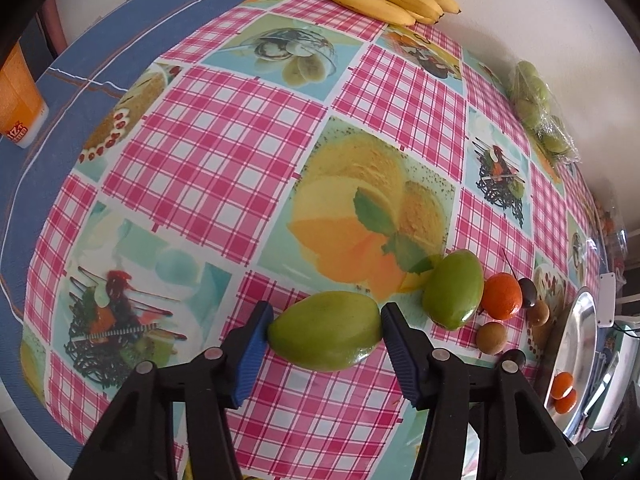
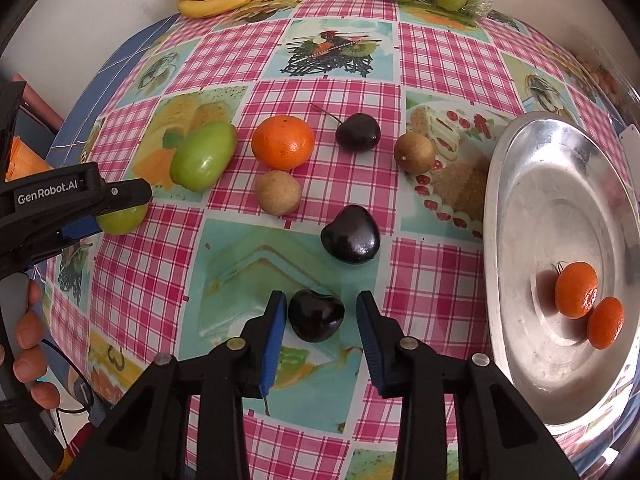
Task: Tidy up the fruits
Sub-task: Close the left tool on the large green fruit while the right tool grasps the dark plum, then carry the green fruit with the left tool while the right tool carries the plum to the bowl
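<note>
step: grasping fruit off the table (image 2: 248, 264) | left gripper (image 1: 325, 326) jaws clamped on green mango (image 1: 326, 330) | right gripper (image 2: 321, 318) jaws narrow around dark plum (image 2: 316, 315), one side apart | next: finish squeeze, lift, carry to metal tray (image 2: 516, 184)

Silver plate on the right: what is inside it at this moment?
Two small oranges lie in the silver plate, touching each other near its right side. The rest is bare metal; its lower edge is hidden by the right hand-held gripper.
</note>
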`<act>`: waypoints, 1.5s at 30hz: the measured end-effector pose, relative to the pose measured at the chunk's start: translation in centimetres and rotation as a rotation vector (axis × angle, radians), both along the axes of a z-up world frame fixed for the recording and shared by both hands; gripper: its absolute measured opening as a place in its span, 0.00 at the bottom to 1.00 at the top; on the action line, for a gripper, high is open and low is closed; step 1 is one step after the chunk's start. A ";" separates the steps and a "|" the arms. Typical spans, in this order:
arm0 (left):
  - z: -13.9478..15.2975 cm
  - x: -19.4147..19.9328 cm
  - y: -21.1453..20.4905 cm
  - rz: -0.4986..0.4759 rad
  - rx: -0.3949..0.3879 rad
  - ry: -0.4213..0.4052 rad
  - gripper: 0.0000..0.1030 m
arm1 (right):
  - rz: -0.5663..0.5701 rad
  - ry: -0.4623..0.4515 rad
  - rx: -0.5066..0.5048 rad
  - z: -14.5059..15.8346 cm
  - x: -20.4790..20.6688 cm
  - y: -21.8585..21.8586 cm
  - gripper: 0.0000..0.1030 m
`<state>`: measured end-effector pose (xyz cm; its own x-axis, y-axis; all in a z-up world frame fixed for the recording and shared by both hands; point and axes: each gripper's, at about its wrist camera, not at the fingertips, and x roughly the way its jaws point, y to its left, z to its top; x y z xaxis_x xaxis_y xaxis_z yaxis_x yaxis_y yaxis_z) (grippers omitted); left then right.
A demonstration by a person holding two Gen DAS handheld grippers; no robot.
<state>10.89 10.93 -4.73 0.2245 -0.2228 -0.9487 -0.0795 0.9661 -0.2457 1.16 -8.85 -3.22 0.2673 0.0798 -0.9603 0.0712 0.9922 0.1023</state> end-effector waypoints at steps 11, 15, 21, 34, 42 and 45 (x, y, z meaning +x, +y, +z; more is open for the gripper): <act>0.1 -0.1 0.1 0.006 -0.003 0.000 0.57 | 0.020 0.010 0.006 0.1 0.1 0.0 0.28; 0.1 -0.1 0.1 0.010 -0.005 -0.001 0.57 | 0.018 0.013 0.012 0.1 0.1 0.0 0.28; 0.2 -0.3 0.0 0.014 -0.005 -0.005 0.57 | 0.017 0.010 0.035 0.4 -0.3 0.0 0.28; 1.7 -0.8 -0.2 0.023 -0.028 -0.049 0.57 | 0.000 -0.026 0.077 1.7 -0.9 -0.6 0.28; 2.6 -1.2 -1.2 0.013 -0.023 -0.075 0.57 | -0.027 -0.035 0.083 2.1 -1.3 -1.8 0.28; 2.8 -1.4 -1.8 0.002 -0.022 -0.080 0.57 | -0.039 -0.037 0.092 2.3 -1.3 -2.4 0.28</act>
